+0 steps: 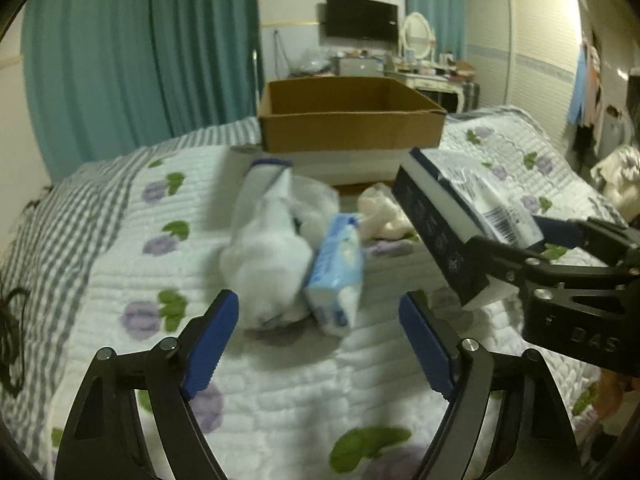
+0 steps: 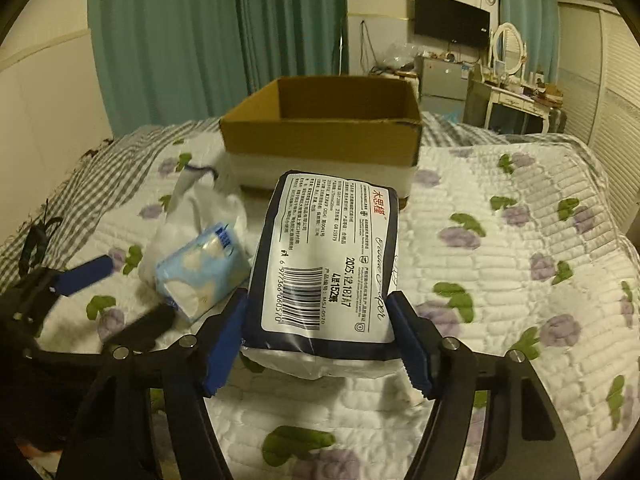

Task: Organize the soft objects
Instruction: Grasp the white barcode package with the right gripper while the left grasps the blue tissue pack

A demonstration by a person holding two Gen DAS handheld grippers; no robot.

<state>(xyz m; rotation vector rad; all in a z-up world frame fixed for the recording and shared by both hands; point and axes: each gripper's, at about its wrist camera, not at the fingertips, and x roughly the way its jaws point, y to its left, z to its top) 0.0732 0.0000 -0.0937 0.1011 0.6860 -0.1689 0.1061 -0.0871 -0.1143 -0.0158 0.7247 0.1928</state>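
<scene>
My right gripper [image 2: 318, 320] is shut on a navy and white tissue pack [image 2: 328, 264], held above the bed; it also shows in the left wrist view [image 1: 464, 216]. My left gripper [image 1: 318, 320] is open and empty, just short of a light blue tissue pack [image 1: 338, 270] and a white plush toy [image 1: 268, 248] lying on the quilt. The blue pack [image 2: 204, 268] and toy [image 2: 192, 216] show left of the held pack in the right wrist view. An open cardboard box [image 1: 348, 124] [image 2: 320, 136] stands further back on the bed. A cream soft item [image 1: 382, 212] lies near the box.
The bed has a white quilt with purple flowers [image 1: 304, 404] and a grey checked sheet [image 1: 48, 232] at the left. Teal curtains [image 1: 132, 52], a TV [image 1: 362, 18], a dressing table [image 1: 428, 68] and a wardrobe [image 1: 520, 44] stand behind.
</scene>
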